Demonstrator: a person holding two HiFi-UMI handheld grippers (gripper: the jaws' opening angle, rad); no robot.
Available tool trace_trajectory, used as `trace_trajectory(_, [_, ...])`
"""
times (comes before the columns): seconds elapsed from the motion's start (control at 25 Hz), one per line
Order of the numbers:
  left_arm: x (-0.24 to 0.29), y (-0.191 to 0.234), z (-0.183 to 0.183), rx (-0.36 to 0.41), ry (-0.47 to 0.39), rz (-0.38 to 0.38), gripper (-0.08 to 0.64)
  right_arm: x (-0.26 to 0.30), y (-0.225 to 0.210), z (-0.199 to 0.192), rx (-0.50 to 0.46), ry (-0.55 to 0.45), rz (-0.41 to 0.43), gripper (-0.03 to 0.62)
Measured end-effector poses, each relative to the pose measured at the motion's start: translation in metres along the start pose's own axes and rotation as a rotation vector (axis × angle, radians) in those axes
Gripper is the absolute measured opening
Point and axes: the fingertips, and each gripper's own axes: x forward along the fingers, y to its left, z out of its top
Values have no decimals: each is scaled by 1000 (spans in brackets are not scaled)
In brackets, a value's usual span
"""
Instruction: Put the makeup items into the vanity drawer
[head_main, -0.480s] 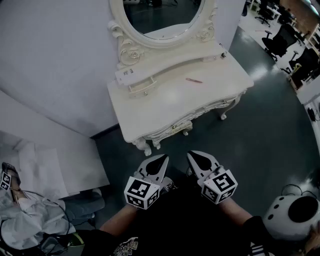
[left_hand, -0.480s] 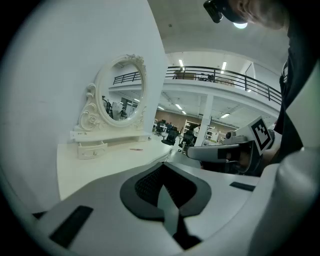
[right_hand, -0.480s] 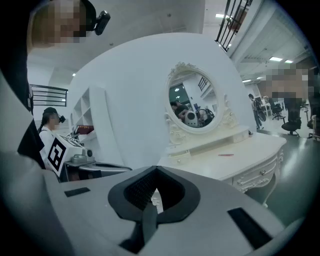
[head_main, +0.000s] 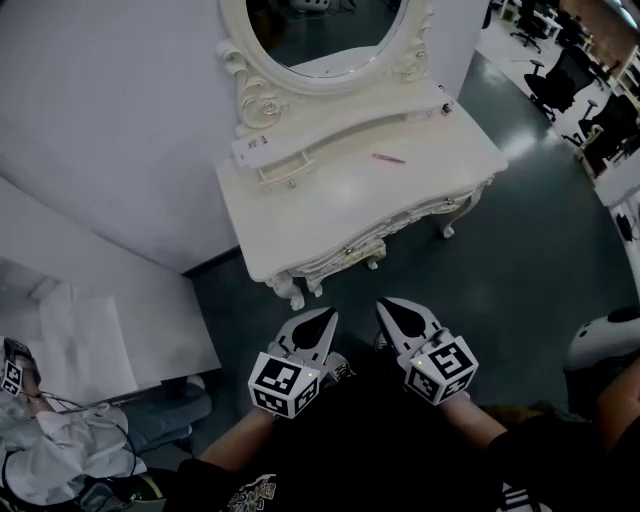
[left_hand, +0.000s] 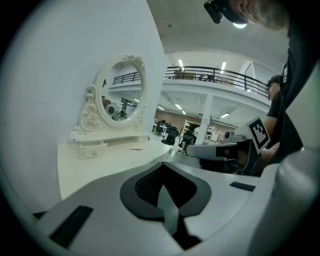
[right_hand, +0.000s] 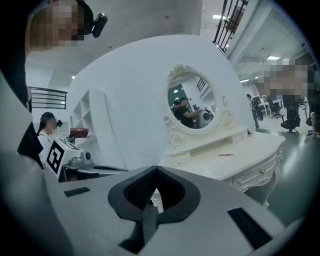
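I'm holding the left gripper (head_main: 322, 325) and right gripper (head_main: 398, 315) closed and empty, well short of the vanity (head_main: 330, 205). Nothing is stowed yet, I'm judging: the pink makeup pencil (head_main: 388, 158) is lying on its top.

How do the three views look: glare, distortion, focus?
Head view: dim overall, soft glare on the vanity top. Left gripper view: strong fisheye, black rim, hand-held gripper soft up close. Right gripper view: same fisheye, bright ceiling lights.

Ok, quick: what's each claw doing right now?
Left claw: closed, holding nothing.
Right claw: closed, holding nothing.
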Motion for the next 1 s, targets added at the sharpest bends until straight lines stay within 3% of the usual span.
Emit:
trace_trajectory(0.64, [0, 5, 2, -4, 3, 3, 0, 0, -4, 2, 5, -1, -4, 28])
trace_trajectory(1.0, [6, 19, 15, -1, -29, 28, 0, 6, -17, 13, -39, -18, -14, 28])
